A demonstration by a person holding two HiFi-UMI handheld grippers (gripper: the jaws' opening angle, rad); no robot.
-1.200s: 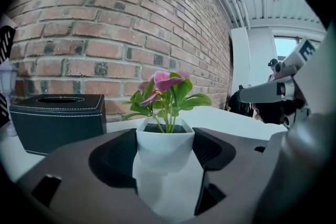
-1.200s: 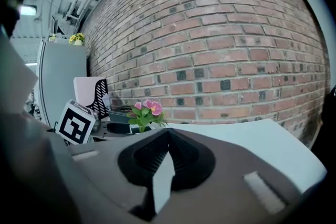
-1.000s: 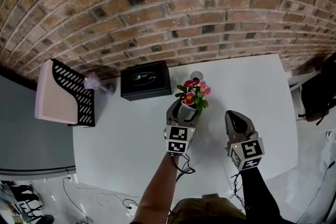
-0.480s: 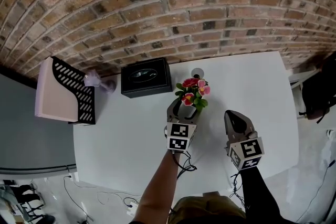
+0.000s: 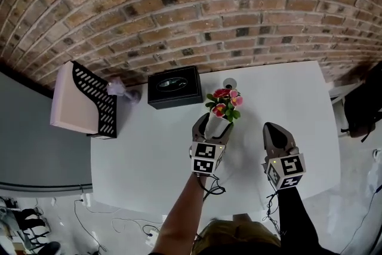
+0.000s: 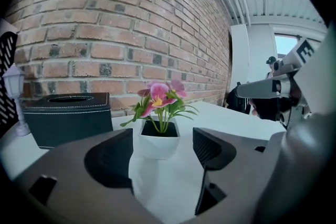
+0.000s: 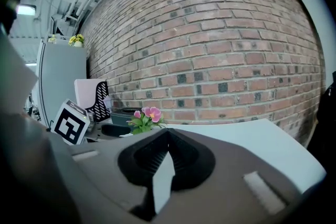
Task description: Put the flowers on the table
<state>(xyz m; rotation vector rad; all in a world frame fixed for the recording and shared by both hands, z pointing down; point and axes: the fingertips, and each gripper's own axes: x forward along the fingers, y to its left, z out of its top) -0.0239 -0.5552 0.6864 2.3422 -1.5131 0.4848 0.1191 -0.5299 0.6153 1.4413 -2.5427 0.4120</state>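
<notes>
Pink flowers in a small white pot stand on the white table, near the back middle. My left gripper is open, one jaw on each side of the pot. In the left gripper view the pot stands between the jaws with a small gap on each side, and the left gripper holds nothing. My right gripper hovers over the table to the right of the pot, shut and empty. In the right gripper view the right gripper points at the wall, with the flowers to its left.
A black tissue box sits just left of the flowers by the brick wall. Farther left are a small lavender lamp figure and a pink and black file holder. A small round object lies behind the pot. A dark bag is beyond the table's right edge.
The head view has shifted a little. The left gripper stays around the pot and the right gripper keeps its place beside it.
</notes>
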